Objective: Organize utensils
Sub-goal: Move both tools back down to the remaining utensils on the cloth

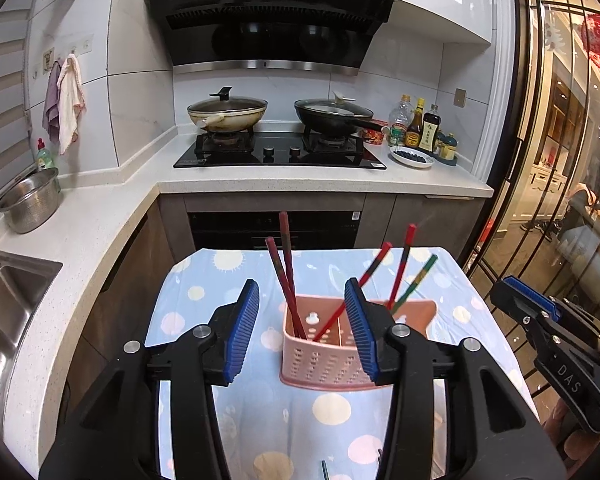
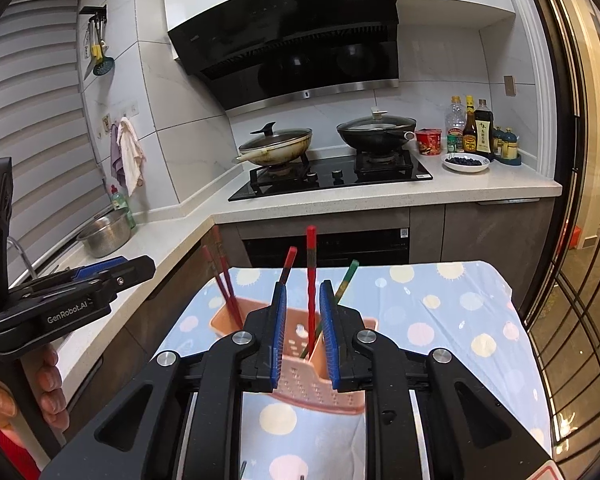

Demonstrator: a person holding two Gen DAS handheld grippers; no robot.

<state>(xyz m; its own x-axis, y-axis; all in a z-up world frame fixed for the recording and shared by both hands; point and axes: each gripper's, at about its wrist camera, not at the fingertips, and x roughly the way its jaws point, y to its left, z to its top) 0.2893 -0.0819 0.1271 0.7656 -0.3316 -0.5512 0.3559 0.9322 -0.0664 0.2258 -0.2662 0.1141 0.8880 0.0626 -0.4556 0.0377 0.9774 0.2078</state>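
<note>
A pink perforated utensil holder (image 1: pixel 332 364) stands on the blue dotted cloth (image 1: pixel 328 420). Two dark red chopsticks (image 1: pixel 286 276) lean in its left compartment. Three more chopsticks (image 1: pixel 404 264), red and green, lean in its right part. My left gripper (image 1: pixel 302 286) is open just in front of the holder, pads clear of everything. In the right wrist view my right gripper (image 2: pixel 303 286) hovers over the holder (image 2: pixel 312 384), jaws slightly apart. A red chopstick (image 2: pixel 311 276) stands upright in the gap, touching neither pad. Each gripper shows in the other view: right (image 1: pixel 504 286), left (image 2: pixel 148 266).
Beyond the table a white counter (image 1: pixel 260 178) carries a gas hob with two lidded pans (image 1: pixel 228 114). Bottles and a plate (image 1: pixel 412 158) stand at its right end. A steel colander (image 1: pixel 32 204) and sink (image 1: pixel 8 288) are on the left. A glass door (image 1: pixel 560 160) closes the right side.
</note>
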